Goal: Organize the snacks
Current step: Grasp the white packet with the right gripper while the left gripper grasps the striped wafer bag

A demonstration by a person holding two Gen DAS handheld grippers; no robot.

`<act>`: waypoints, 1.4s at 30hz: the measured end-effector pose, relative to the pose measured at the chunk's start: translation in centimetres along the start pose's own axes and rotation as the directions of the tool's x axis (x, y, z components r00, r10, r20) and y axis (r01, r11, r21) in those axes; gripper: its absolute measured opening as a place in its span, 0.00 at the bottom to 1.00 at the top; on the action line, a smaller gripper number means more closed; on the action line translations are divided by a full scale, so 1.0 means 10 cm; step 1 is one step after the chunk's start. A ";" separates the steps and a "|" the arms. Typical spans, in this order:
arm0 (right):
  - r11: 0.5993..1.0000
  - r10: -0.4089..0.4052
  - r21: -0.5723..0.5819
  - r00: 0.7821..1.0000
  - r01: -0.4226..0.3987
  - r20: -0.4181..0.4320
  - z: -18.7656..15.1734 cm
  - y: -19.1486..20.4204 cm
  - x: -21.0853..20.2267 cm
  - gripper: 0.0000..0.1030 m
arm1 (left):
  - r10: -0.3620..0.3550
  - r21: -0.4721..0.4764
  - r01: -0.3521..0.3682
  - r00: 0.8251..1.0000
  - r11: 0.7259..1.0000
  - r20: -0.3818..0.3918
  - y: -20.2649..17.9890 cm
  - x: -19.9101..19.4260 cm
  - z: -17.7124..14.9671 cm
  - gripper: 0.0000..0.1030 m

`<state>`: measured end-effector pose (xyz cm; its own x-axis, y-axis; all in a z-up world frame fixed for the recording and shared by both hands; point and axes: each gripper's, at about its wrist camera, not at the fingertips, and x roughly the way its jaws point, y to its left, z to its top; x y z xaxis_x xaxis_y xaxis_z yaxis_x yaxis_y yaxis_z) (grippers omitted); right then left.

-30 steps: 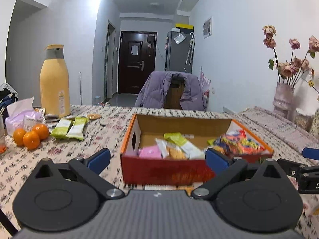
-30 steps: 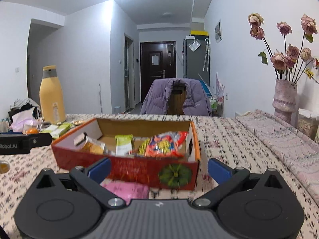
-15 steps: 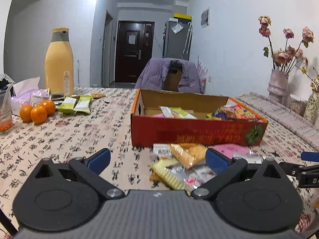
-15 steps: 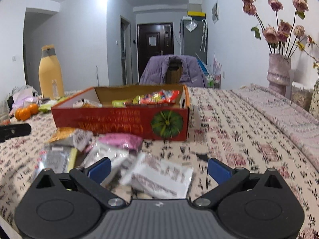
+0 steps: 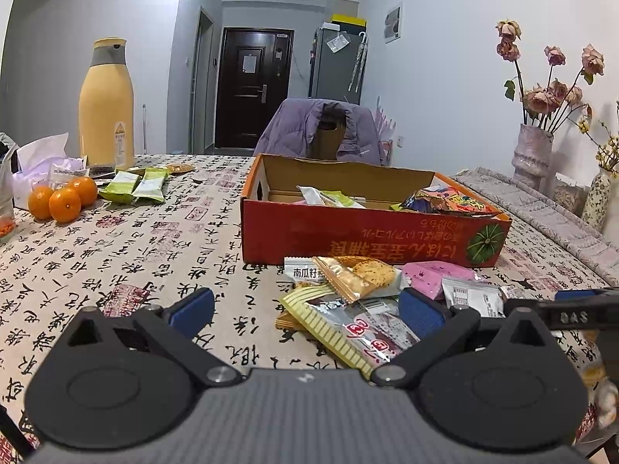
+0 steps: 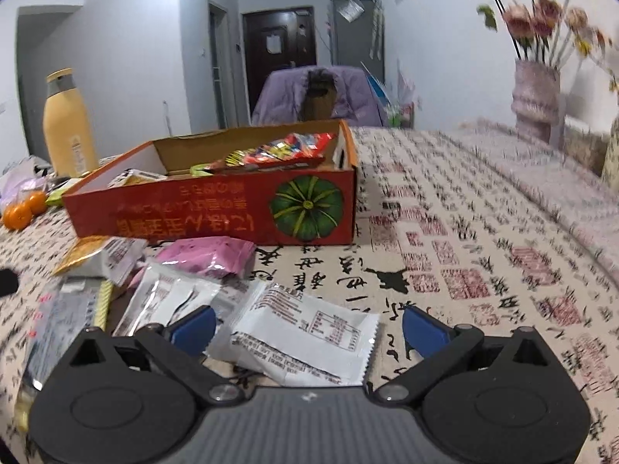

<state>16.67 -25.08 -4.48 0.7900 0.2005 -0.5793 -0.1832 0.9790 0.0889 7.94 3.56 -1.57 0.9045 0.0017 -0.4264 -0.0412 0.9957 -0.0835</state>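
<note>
Left wrist view first, and off at the far left edge of the table sat 3 oranges [image 5: 62, 201], with the tall yellow flask [image 5: 106, 104] standing behind them and 2 green packets [image 5: 133, 190] lying just beside them on the patterned tablecloth [image 5: 116, 255]. Nearer the middle, the left gripper [image 5: 305, 309] hung low over the cloth with its blue pads spread wide and nothing between them. Just ahead and to its right lay the loose pile: a clear cracker packet [image 5: 358, 276] on top, a striped yellow wrapper [image 5: 329, 321] under it, a pink packet [image 5: 437, 276] beside those. Behind the pile stood the red cardboard box [image 5: 367, 236], touching or almost touching the nearest wrappers, with a few snacks already inside, a bright colourful bag [image 5: 448, 201] at its right end.

Over to the right wrist view, and the right gripper [image 6: 307, 326] was also spread wide and empty, hovering right above a white packet [image 6: 305, 338] that lay flat between its pads, printed side up. To my eye this was the reach for a pick, with most of the pile not yet boxed.

The next move, I reckoned, called for lowering the right pads to the cloth, pinching that white packet by its edges, and lifting it over the box's near wall. A flat, slippery wrapper could easily slide out.
</note>
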 end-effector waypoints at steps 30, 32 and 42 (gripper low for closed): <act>0.998 0.052 -0.044 0.989 -0.046 0.141 -0.21 -0.01 -0.35 0.58 | -0.005 0.001 0.005 0.996 1.000 -0.091 -0.28 0.07 -0.02 1.00; 0.998 0.052 -0.039 0.987 -0.046 0.153 -0.22 -0.02 -0.37 0.58 | 0.000 0.000 0.000 0.994 1.000 -0.111 -0.34 0.11 -0.02 1.00; 0.997 0.069 -0.032 0.985 -0.065 0.158 -0.28 -0.03 -0.42 0.59 | 0.079 -0.005 -0.081 0.980 0.997 -0.183 -0.76 0.34 -0.01 1.00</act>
<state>11.78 -26.32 -4.31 0.8581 0.2706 -0.4365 -0.2525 0.9624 0.1003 11.22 -4.04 -2.49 0.8056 0.0634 -0.5890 -0.1168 0.9917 -0.0530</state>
